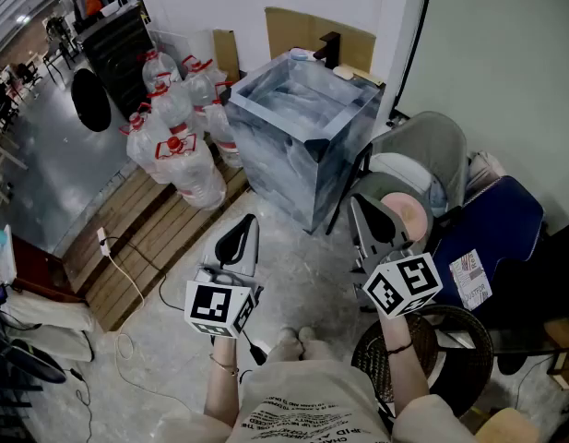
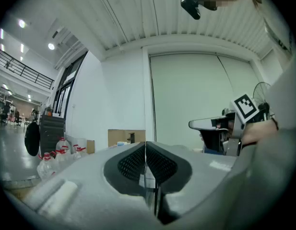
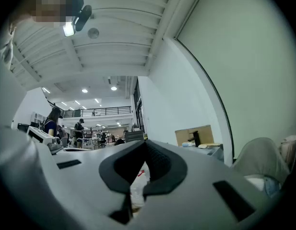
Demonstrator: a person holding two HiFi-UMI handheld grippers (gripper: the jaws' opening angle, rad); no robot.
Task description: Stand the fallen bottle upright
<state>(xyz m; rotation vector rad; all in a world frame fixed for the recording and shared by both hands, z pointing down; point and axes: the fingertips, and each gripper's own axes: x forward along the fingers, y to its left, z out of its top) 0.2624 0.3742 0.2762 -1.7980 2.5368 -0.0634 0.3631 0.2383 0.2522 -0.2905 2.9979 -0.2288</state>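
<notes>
Several big clear water bottles with red caps [image 1: 178,146] crowd a wooden pallet [image 1: 141,238] at the left. The nearest one [image 1: 194,175] looks tilted, but I cannot tell whether it lies fallen. My left gripper [image 1: 249,220] is held above the floor, right of the bottles and apart from them. In the left gripper view its jaws [image 2: 145,145] meet with nothing between them, and the bottles [image 2: 54,157] show far off at the left. My right gripper [image 1: 362,206] is held near the chairs. Its tips [image 3: 145,143] touch, and a bottle [image 3: 136,188] shows far behind them.
A marbled grey box [image 1: 302,141] stands straight ahead, with cardboard against the wall behind it. A grey chair [image 1: 422,150], a blue seat [image 1: 496,229] and a wicker stool [image 1: 450,340] fill the right. A white cable [image 1: 127,275] trails over the floor by the pallet.
</notes>
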